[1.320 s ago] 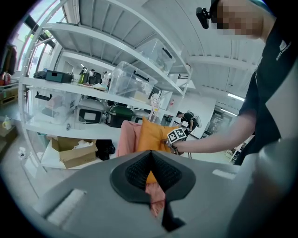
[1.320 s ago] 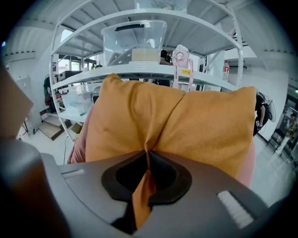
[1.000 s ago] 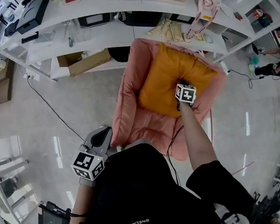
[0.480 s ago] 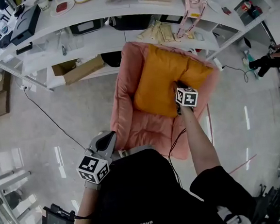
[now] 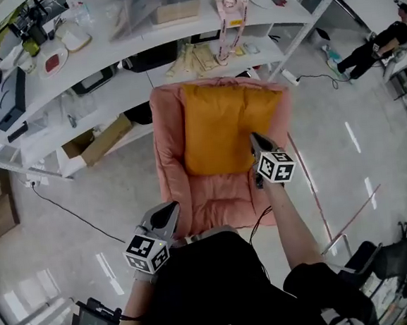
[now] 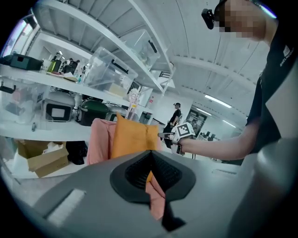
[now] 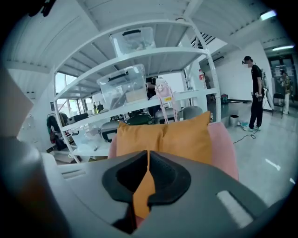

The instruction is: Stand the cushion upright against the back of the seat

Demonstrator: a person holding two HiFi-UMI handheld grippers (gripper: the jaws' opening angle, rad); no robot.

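The left tongs (image 5: 169, 211) hang by the seat's front left corner, clenched on nothing; their own view shows the two pads pressed into a thin slit. Beyond them a white shelf rack (image 5: 110, 67) carries boxes and appliances, with a cardboard box (image 5: 99, 140) on its low shelf.

The pink seat (image 5: 217, 199) faces the person. The orange cushion (image 5: 218, 125) stands upright on it, leaning against the back. Its broad face looks forward and its top edge runs side to side. It looks near-square, so no long axis is clear.

The head view foreshortens it from above. The right gripper view meets it face on, with its upper corners rising above the pink back and a crease down the middle.

The right tongs (image 5: 253, 140) have just been closing and are clenched with nothing between them. The left gripper view shows them level, just beside the cushion's right edge.

A person (image 5: 380, 40) stands far right.
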